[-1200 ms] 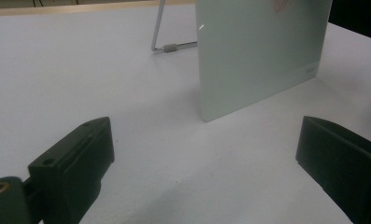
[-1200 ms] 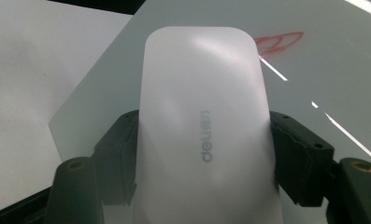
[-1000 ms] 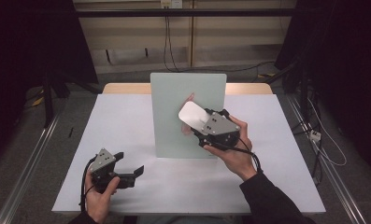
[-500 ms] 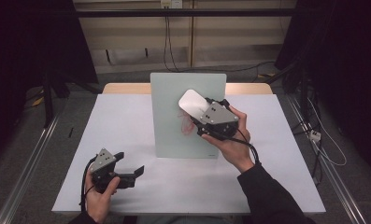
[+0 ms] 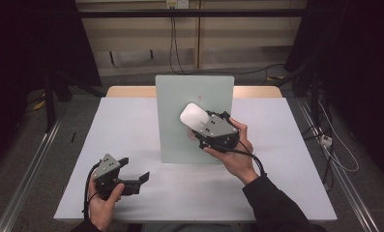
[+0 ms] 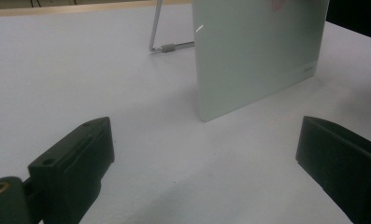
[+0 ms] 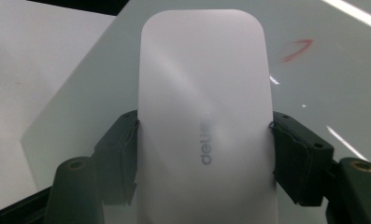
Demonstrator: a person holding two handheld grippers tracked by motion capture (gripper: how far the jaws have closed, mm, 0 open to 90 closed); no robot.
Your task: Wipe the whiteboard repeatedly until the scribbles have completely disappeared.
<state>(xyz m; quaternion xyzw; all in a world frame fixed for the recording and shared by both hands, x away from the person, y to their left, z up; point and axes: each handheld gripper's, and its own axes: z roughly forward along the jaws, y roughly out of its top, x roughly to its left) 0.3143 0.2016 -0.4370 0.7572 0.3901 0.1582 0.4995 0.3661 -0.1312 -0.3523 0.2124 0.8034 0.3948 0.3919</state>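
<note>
1. We see a pale green whiteboard propped upright near the middle of the white surface, leaning back toward the far edge on a thin metal stand.
2. Our right gripper is pinching a white board eraser; in the right gripper view the two black jaws press on the eraser's long sides, and a grey brand mark runs along its length.
3. The eraser is held up in front of the board's face, roughly at mid-height and toward its right half. Whether it touches the board we cannot tell.
4. A small red pen mark sits on the whiteboard, up and to the right of the eraser's far end in the right gripper view. The eraser's long axis points up the board and passes left of the mark.
5. We judge the coming move as a wipe: the eraser would need to travel upward and a little rightward to cover the mark.
6. Our left gripper rests low near the front-left corner of the surface, jaws spread wide with nothing between them, well apart from the board.
7. The right hand is clearly the nearer one to the mark.
</note>
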